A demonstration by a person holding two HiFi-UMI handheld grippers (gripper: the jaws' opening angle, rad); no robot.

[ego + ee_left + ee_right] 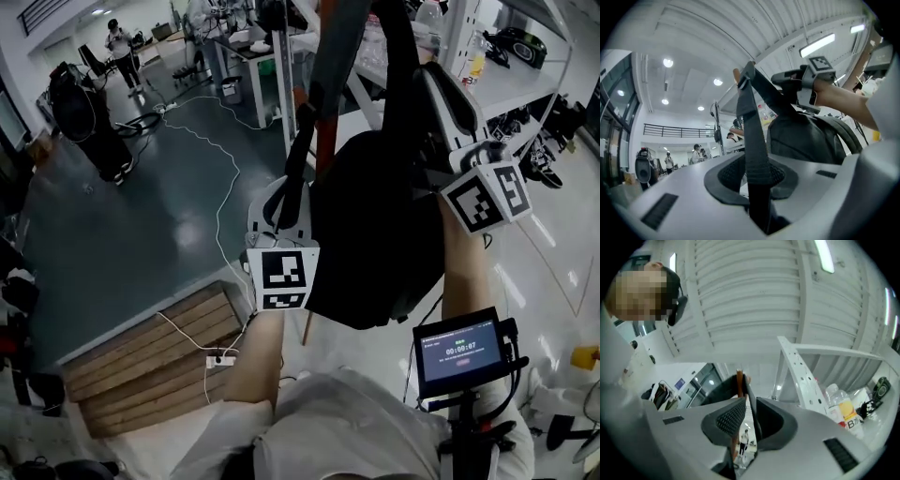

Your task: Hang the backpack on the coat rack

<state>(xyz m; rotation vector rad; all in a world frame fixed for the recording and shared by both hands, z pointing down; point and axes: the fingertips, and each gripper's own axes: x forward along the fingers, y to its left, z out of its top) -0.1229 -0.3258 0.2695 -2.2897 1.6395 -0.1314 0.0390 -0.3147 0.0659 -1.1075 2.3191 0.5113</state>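
Note:
In the head view the black backpack hangs in the air right in front of me, against the reddish-brown coat rack pole. My left gripper is shut on a grey shoulder strap, which runs up from its jaws to the wooden peg tip. The backpack body sits just right of that strap. My right gripper is raised on the bag's right side. In the right gripper view it is shut on a thin strap beside the rack pole. The bag hides the rack's lower part.
A white shelf frame with bottles stands close on the right. A wooden pallet with a power strip lies on the floor at lower left. White cables cross the grey floor. People stand far back.

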